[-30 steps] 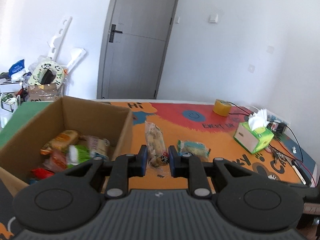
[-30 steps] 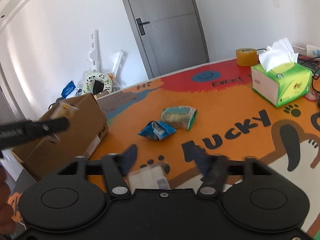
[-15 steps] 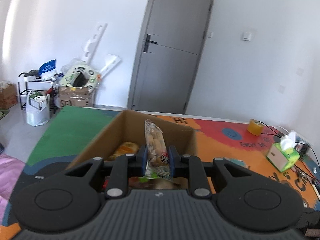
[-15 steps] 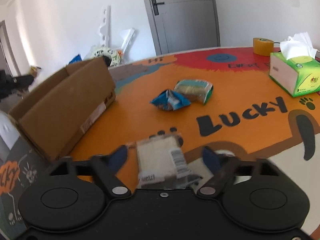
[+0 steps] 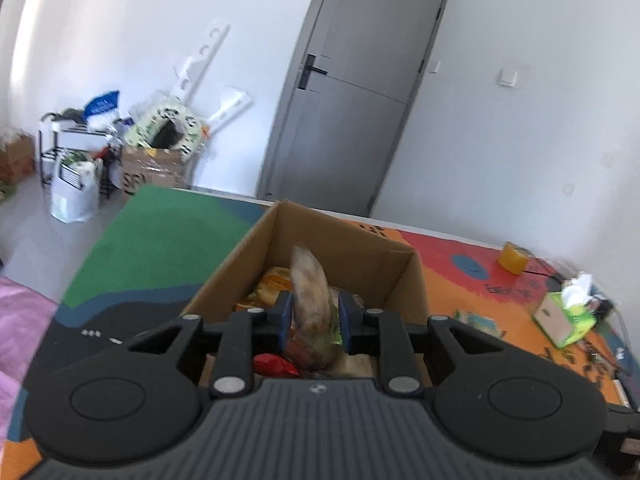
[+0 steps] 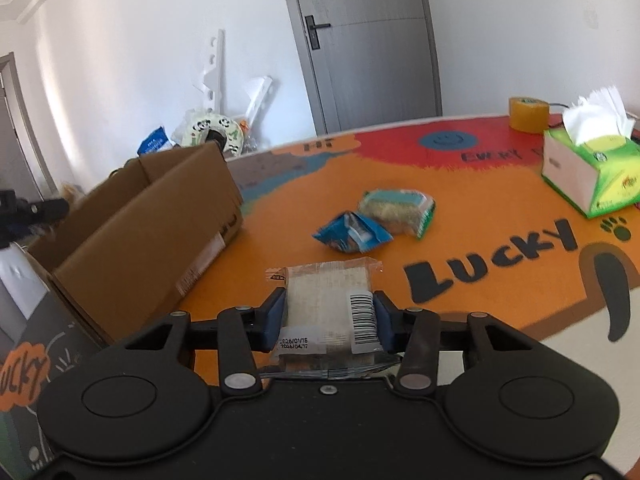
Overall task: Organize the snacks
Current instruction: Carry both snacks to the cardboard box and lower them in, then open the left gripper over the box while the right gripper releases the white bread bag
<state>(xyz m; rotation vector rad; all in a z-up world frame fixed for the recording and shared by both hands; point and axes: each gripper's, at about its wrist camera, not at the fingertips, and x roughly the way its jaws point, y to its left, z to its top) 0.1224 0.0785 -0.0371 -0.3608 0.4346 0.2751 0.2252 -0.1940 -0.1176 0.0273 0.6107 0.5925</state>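
The left hand-held gripper [image 5: 313, 311] pinches a nut packet [image 5: 310, 300] above the cardboard box [image 5: 394, 276]; it should lower before releasing. The right hand-held gripper [image 6: 329, 317] clamps a wafer packet [image 6: 326, 300] over the counter [image 6: 500, 240], beside the box.

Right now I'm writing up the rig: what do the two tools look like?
Both look alike: a black body with two round discs, silver screws and black linkage bars ending in blue-padded fingers. The left tool has a grey ribbed top; the right tool is plain black there. No cables or sleeves show.
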